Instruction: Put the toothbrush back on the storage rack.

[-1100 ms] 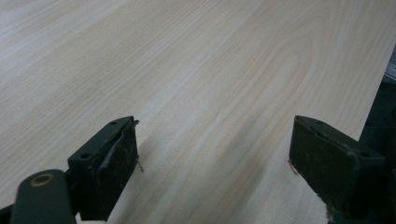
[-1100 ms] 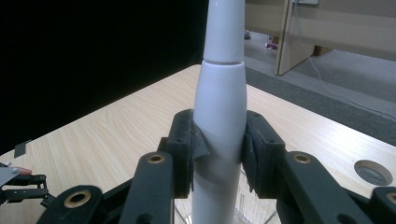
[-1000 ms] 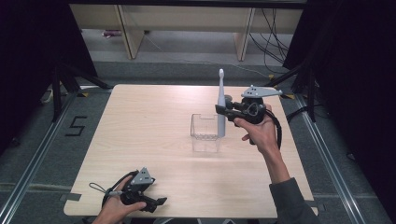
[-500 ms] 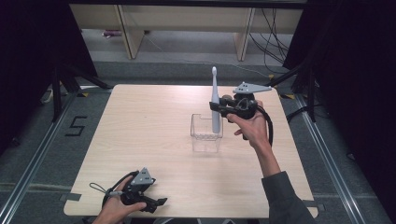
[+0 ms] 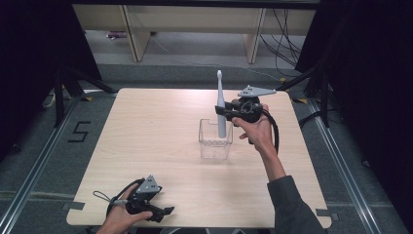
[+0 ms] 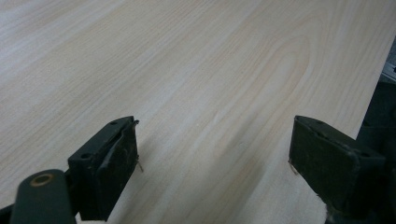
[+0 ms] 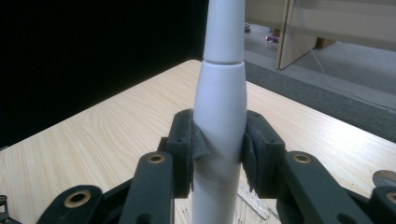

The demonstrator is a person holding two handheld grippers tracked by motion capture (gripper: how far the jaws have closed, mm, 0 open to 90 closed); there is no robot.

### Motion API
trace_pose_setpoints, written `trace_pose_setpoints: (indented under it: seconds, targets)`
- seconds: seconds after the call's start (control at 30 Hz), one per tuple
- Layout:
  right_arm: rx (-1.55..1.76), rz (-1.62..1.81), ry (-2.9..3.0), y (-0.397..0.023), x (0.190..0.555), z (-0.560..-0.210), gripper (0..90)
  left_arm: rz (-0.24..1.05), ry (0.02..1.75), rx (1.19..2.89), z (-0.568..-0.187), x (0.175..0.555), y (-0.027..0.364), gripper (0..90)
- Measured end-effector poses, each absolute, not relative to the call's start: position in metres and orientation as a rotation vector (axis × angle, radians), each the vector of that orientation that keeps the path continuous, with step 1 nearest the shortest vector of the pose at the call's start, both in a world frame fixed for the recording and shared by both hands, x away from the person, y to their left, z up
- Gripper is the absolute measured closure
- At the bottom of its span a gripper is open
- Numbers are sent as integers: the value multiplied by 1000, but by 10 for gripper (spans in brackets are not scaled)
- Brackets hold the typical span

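Pale wooden table [image 5: 146,146]: right gripper [image 5: 225,112] clamps an upright white electric toothbrush [image 5: 220,105] above a clear container [image 5: 215,140]; left gripper [image 5: 165,212] rests wide open.

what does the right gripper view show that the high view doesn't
Right gripper view alone: the black pads pressing both sides of the white electric toothbrush, and the seam where its neck joins the body.

High view alone: the clear plastic box under the toothbrush's lower end, and the left gripper, open, low at the table's near edge.

Both: the upright toothbrush clamped in the right gripper, and the wooden table.
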State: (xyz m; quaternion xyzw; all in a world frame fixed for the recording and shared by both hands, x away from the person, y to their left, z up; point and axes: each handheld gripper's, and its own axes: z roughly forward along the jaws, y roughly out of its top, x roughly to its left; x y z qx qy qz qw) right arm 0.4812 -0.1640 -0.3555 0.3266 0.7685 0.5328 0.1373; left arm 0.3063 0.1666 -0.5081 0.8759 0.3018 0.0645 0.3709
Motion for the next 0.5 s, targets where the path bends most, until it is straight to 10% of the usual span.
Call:
trace_pose_setpoints:
  seconds: [0.5]
  targets:
    - [962, 1463, 2251, -158, 494, -377, 668, 162, 777, 2244, -508, 306, 166, 149]
